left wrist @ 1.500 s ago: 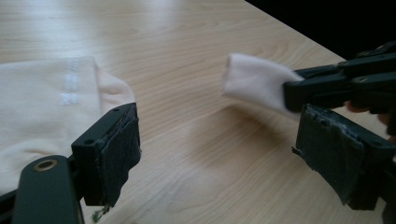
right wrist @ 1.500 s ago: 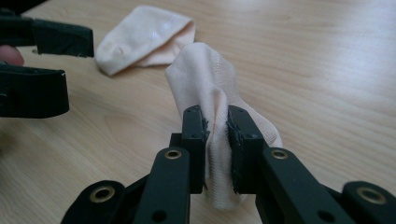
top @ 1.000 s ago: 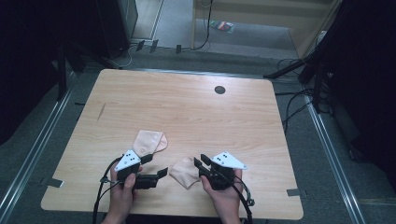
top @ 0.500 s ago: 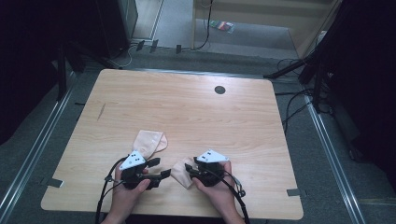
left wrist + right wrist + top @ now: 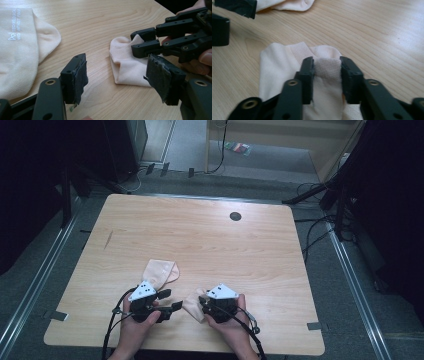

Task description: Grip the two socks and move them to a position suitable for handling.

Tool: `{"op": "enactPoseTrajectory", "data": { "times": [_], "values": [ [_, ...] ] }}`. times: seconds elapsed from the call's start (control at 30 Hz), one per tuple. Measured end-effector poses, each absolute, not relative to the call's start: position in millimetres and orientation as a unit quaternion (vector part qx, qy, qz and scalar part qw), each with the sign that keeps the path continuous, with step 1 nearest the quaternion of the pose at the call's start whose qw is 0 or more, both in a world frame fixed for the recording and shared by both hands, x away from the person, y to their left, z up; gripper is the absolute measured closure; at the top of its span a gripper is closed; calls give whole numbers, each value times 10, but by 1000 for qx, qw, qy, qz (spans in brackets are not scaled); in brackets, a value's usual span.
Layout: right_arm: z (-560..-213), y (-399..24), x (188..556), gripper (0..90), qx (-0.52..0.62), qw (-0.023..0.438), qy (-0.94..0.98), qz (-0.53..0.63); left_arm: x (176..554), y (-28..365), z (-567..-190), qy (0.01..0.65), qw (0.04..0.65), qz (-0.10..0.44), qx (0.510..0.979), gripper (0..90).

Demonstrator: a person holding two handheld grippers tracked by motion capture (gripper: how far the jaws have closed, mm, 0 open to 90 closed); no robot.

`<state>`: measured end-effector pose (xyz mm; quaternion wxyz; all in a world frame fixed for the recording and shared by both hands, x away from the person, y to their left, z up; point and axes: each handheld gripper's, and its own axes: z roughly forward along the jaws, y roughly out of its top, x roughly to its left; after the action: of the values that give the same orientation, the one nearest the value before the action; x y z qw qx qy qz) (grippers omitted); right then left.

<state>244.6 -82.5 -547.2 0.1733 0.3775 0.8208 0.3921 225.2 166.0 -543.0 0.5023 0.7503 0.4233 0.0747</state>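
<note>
right gripper (image 5: 327, 66): clamped on the ribbed cuff of the folded sock (image 5: 287, 75), near the table's (image 5: 250, 245) front edge
left gripper (image 5: 117, 80): jaws apart, nothing between them, just beside that sock
second sock (image 5: 159, 271): flat, behind the left gripper
advice: grip the free edge opposite, pull evenly

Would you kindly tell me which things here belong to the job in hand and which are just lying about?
In the job:
- small sock, pinched at its cuff
- right gripper
- left gripper, open beside it
- larger sock

Lying about:
- dark round spot in the table
- cables on the floor
</note>
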Motion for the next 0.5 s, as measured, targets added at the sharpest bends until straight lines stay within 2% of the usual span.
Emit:
{"op": "enactPoseTrajectory", "data": {
  "times": [0.03, 0.2, 0.4, 0.5],
  "values": [
    [-5467, -807, 2416, 787, 366, 187, 823, 392, 2253, 1661, -5431, 424, 502, 74, 750, 335],
    [-5394, -824, 2386, 861, 365, 188, 811, 417, 2254, 1652, -5439, 424, 502, 70, 751, 333],
    [-5218, -884, 2393, 875, 385, 168, 788, 451, 2240, 1595, -5446, 414, 505, 56, 755, 315],
    [-5100, -882, 2400, 876, 395, 154, 776, 467, 2197, 1477, -5453, 407, 501, 53, 762, 255]
  ]
}}
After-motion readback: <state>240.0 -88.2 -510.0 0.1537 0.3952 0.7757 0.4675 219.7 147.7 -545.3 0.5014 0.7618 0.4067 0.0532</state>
